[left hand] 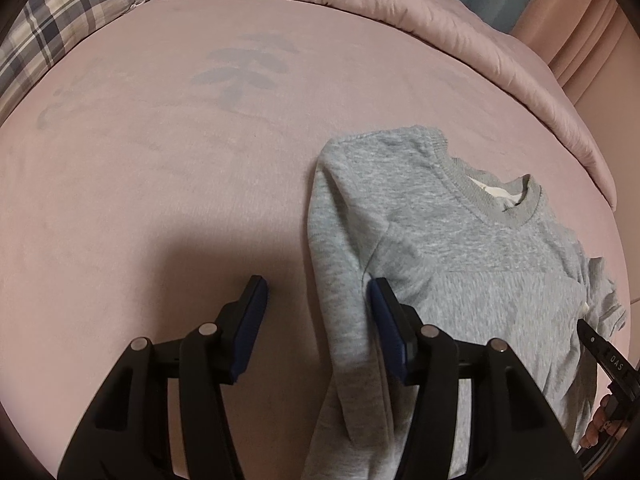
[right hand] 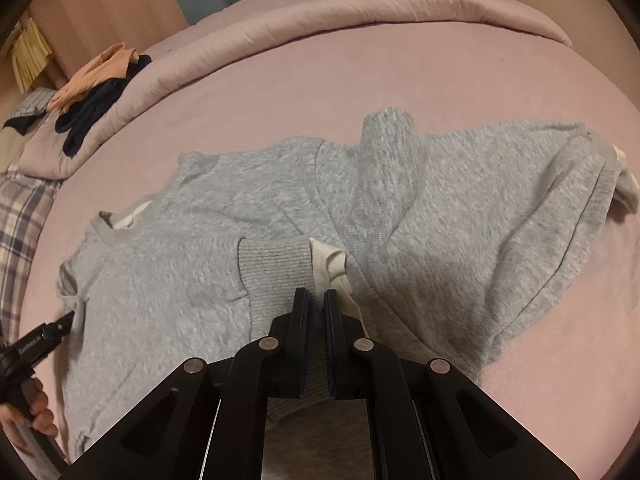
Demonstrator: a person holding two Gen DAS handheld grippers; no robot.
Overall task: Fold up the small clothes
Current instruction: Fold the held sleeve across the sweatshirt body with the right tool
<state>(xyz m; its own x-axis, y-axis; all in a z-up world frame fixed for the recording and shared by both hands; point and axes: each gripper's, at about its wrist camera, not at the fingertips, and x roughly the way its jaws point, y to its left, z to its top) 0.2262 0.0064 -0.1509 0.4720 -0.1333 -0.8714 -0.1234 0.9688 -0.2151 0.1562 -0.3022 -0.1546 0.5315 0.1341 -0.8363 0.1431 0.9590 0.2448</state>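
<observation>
Pink bedding covers the bed (left hand: 160, 184), where the left gripper (left hand: 316, 300) stands about half open, its jaws straddling a folded-in sleeve (left hand: 340, 280) of the grey sweatshirt (left hand: 480, 264) without pressing it. The right gripper (right hand: 316, 300) is clamped tight on grey fabric beside the ribbed cuff (right hand: 274, 258). Beyond the sweatshirt, which lies flat mid-bed, a rolled pink duvet (right hand: 320, 12) lines the far edge, with dark and peach clothes (right hand: 92, 88) heaped at its left end.

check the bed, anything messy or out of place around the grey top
Mostly tidy. The grey sweatshirt lies partly folded on the pink bed, a white inner layer poking out at the ribbed cuff that the right tool pinches. Loose dark and peach clothes sit crumpled on the rolled duvet.
</observation>
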